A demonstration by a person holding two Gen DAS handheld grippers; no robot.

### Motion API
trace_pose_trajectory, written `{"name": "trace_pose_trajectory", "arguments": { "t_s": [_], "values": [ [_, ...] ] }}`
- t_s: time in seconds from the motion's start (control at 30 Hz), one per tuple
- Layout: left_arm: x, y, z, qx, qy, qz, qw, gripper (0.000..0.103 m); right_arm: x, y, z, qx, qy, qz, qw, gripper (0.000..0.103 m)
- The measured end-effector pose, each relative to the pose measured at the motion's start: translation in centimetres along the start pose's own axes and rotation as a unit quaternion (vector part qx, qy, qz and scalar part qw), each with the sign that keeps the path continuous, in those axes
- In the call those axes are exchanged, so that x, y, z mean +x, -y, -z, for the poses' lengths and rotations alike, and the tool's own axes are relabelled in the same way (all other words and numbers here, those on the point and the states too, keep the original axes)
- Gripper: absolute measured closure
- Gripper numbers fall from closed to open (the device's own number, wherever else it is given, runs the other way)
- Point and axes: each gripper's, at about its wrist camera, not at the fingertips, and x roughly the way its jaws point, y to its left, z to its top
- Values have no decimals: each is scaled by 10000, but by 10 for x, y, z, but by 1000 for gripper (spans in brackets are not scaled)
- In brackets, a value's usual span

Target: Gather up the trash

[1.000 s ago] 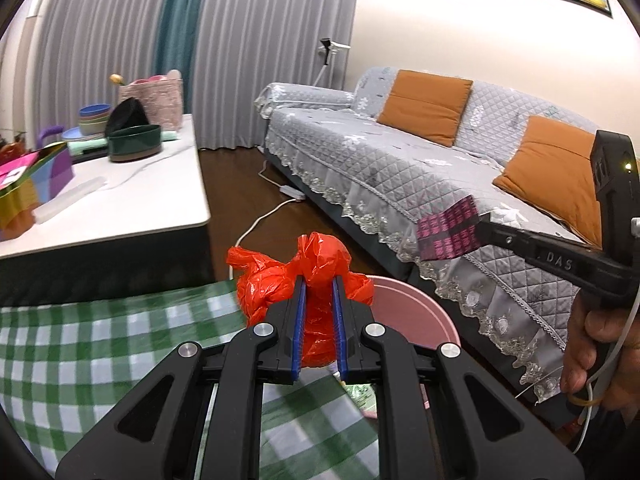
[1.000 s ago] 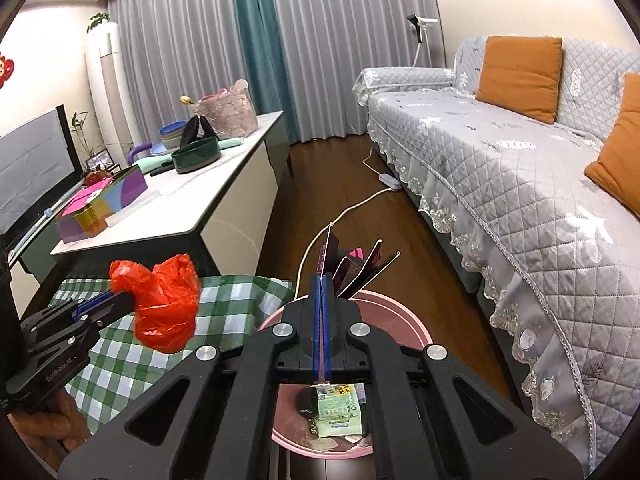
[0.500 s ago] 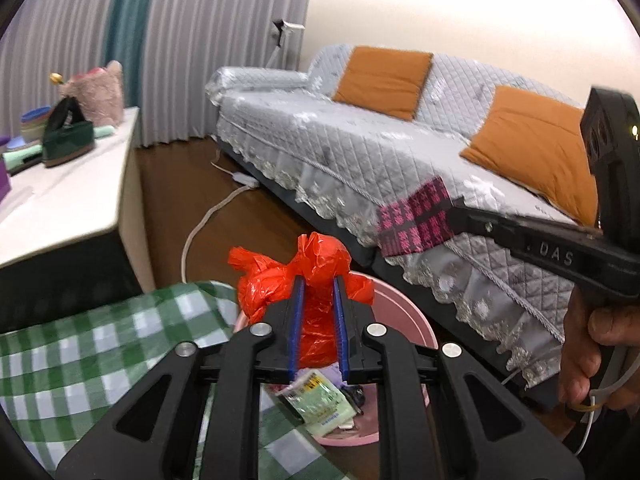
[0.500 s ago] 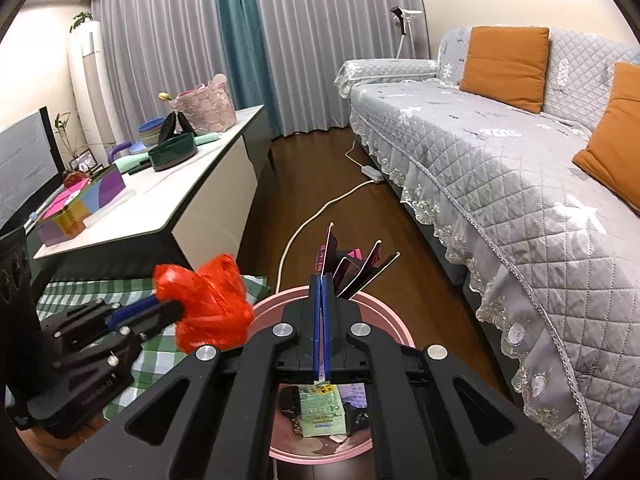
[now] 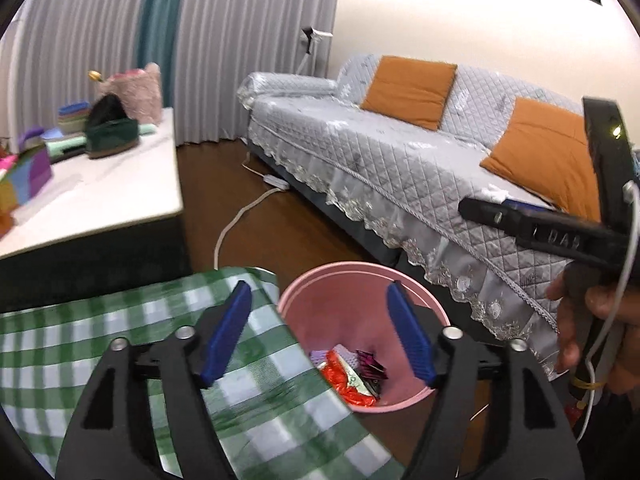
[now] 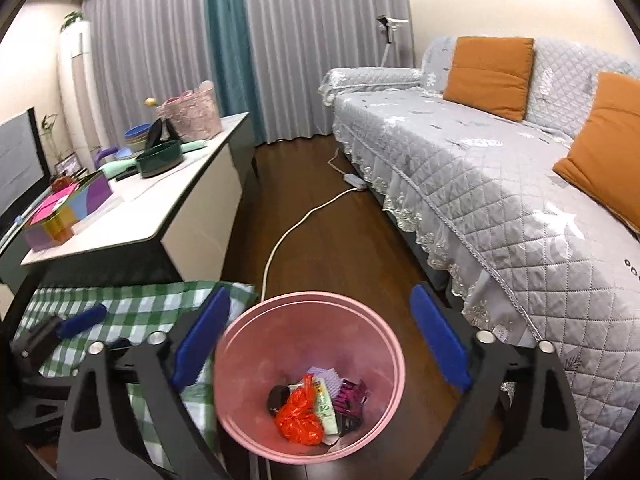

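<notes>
While both tools stood wide and empty, the red bag (image 6: 299,416) lay at the bottom of the pink bin (image 6: 244,344), crumpled against a green-and-white packet (image 6: 327,404), a magenta wrapper (image 6: 349,396) and a dark round thing (image 6: 277,397). The right tool (image 6: 320,344) hung directly over the bin, blue pads on either side of the rim. The left tool (image 5: 318,334) hovered over the bin's near edge and the checked cloth (image 5: 80,344) beside it. In the left view that cloth hid part of the bag. The bin stood on the floor (image 6: 320,248) between the sofa (image 6: 500,184) and the table (image 6: 160,208); a white cable (image 6: 296,224) ran behind it. The table's clutter was too blurred to name.
</notes>
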Motion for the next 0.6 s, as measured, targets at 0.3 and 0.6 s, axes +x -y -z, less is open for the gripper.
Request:
{"name": "trace_pose_trajectory", "arguments": {
  "t_s": [0.3,0.6],
  "values": [
    [-104,-6,15,21,345,-467,9983,9,-62,-36,17,-116,284,-242,9992,5],
    [-182,-24,58,-620,602,-1266,9882,8,-130,-80,61,-273,624,-206,9975,5]
  ]
}}
